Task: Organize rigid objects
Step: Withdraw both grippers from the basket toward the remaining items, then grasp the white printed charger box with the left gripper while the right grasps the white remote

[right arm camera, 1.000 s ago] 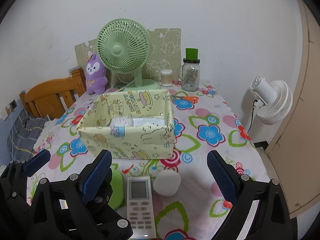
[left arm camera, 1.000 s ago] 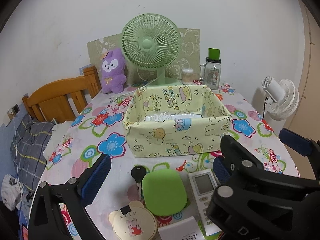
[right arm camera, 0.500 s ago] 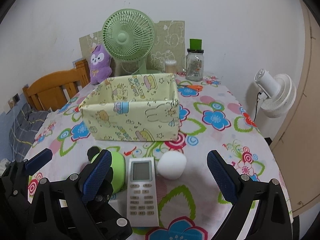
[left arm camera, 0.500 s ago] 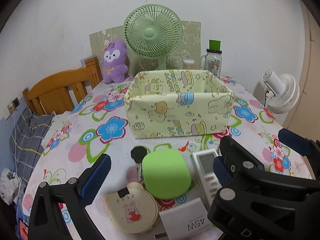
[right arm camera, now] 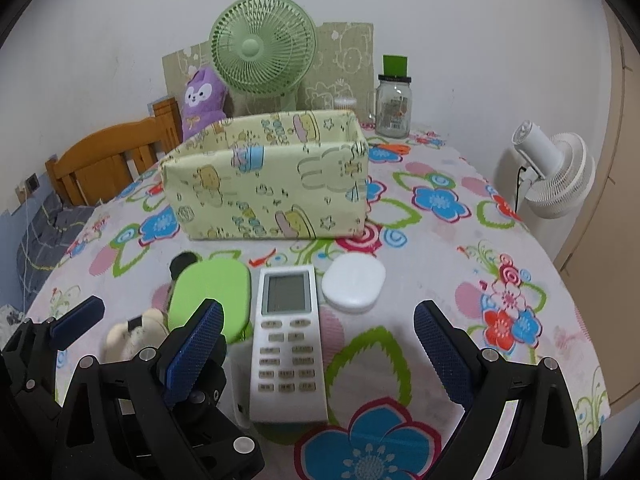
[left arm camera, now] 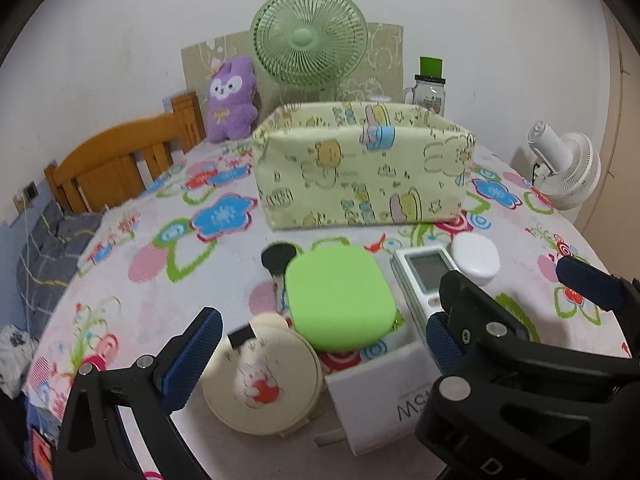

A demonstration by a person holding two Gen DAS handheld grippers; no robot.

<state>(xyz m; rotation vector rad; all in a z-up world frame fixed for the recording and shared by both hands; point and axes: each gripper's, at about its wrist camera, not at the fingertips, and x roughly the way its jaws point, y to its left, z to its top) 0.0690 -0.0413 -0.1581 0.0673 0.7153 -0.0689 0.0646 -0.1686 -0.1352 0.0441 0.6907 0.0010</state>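
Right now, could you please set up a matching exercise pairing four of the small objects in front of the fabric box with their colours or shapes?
Things:
1. white remote control with a grey screen
2. rounded-square soft case
3. small oval case
4. round tin with a rabbit picture

Descriptions:
A. bright green
B. cream
C. plain white, no buttons
D. long, with rows of buttons

Pairs: 1-D, 2-A, 3-C, 4-B

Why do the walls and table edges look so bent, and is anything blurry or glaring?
Both wrist views use fisheye lenses, so edges bow and corners go black. In the left wrist view the round cream case close to the lens is smeared. In the right wrist view the remote is sharp. Light is soft and even, no strong glare.
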